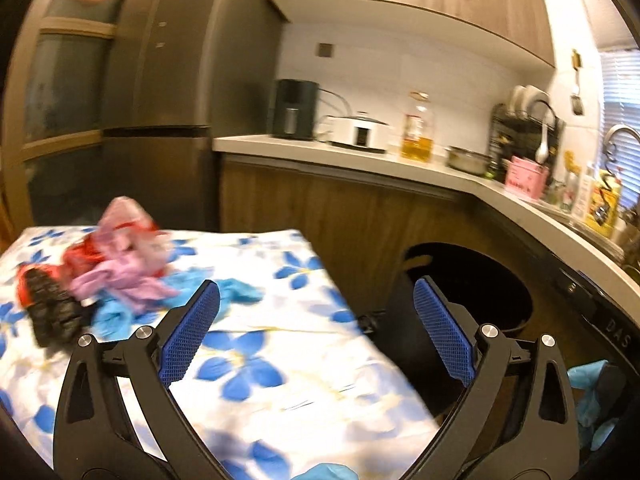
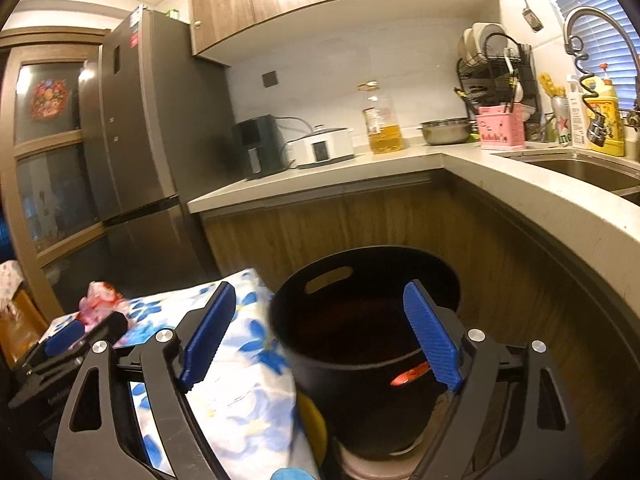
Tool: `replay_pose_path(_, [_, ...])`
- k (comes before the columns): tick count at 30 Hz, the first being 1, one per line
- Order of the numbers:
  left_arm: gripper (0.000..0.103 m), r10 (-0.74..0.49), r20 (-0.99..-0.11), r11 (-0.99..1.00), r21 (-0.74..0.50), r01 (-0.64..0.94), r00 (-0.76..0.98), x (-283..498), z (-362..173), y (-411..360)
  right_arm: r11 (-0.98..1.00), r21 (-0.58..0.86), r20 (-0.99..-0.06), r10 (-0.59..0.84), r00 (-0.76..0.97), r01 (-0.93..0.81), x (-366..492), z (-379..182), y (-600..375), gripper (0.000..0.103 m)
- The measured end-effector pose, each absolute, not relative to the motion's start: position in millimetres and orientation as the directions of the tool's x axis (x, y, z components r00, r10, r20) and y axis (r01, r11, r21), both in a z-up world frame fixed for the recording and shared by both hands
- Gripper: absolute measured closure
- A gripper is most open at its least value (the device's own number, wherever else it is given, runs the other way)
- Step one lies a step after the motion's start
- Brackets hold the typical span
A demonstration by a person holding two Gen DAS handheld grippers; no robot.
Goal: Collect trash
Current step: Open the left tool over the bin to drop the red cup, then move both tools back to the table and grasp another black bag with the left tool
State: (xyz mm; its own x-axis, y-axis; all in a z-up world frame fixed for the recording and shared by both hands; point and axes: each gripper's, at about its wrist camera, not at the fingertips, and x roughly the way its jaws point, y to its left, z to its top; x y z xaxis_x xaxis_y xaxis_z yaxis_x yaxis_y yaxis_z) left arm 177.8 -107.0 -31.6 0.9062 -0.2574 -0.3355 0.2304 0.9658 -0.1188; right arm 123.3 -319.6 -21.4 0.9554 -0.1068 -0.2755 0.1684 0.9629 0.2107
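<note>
Here the upright black bin opens upward; both grippers gape empty.

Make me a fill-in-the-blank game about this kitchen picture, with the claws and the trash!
1. The flowers on the tablecloth are the colour ____.
2. The trash bin beside the table is the colour ____.
3. Both the left claw and the right claw have their jaws ____, with nothing between them.
4. The bottle on the counter holds a ____ liquid.

Missing words: blue; black; open; yellow
</note>
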Motion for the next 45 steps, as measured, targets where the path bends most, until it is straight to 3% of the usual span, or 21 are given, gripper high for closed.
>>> replay_pose_path(14, [0.007, -0.02, -0.342, 0.994, -0.109, -0.018, 0.939, 157, -45, 4, 0.981, 0.19, -0.314, 0.024, 0.949, 0.038, 132, -37, -241, 0.019])
replay_pose_path(28, [0.009, 0.223, -0.38, 0.958, -0.083, -0.273, 0.898, 188, -71, 108, 0.98, 0.156, -0.352, 0.17, 0.921, -0.122, 167, -55, -152, 0.019])
replay_pose_path(33, [0.02, 0.22, -0.45, 0.955, -0.081, -0.285, 0.866, 213, -81, 122, 0.974, 0.167, -0.36, 0.206, 0.91, -0.154, 188, -57, -130, 0.019])
replay_pose_path(39, [0.041, 0.141, -0.559, 0.962, -0.116, -0.246, 0.817, 236, -100, 131, 0.967, 0.169, -0.372, 0.243, 0.896, -0.192, 208, -61, -106, 0.019])
replay_pose_path(43, [0.077, 0.067, -0.606, 0.958, -0.184, -0.222, 0.793, 243, -109, 141, 0.963, 0.166, -0.388, 0.26, 0.884, -0.211, 217, -66, -93, 0.019])
replay_pose_path(45, [0.083, 0.038, -0.594, 0.959, -0.205, -0.197, 0.804, 240, -108, 141, 0.962, 0.163, -0.4, 0.267, 0.877, -0.219, 221, -70, -85, 0.02])
